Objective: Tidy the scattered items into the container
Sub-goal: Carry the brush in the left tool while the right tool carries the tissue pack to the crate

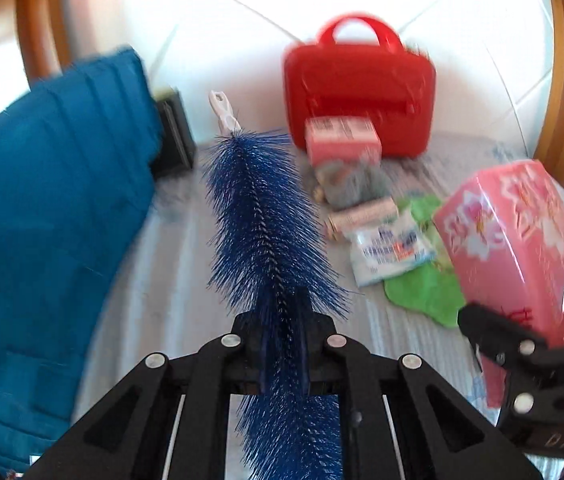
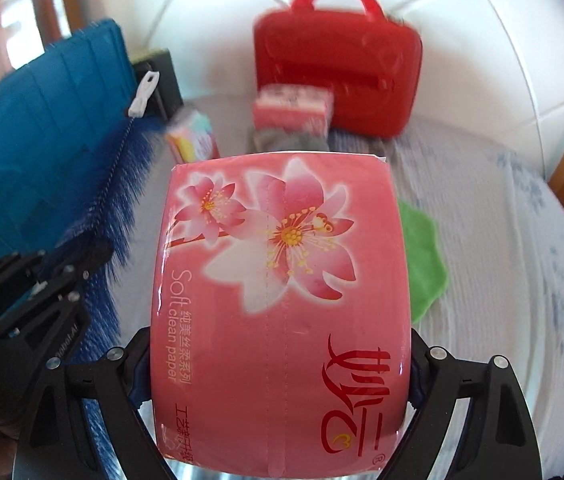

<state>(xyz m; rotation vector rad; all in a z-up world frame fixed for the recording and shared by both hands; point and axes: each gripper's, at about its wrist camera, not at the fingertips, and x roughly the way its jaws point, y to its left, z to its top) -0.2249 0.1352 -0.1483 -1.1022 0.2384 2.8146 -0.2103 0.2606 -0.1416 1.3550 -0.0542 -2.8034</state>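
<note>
Left claw (image 1: 282, 360) clamped tight on blue brush (image 1: 265, 216); right claw (image 2: 277, 364) spread wide, gripping pink tissue pack (image 2: 277, 280). Both lifted clear of bed. Next: carry to container, location unconfirmed.

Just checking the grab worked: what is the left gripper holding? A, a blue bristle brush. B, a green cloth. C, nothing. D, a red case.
A: in the left wrist view the left gripper is shut on the blue bristle brush, whose bristles stick out past its fingers.
</note>
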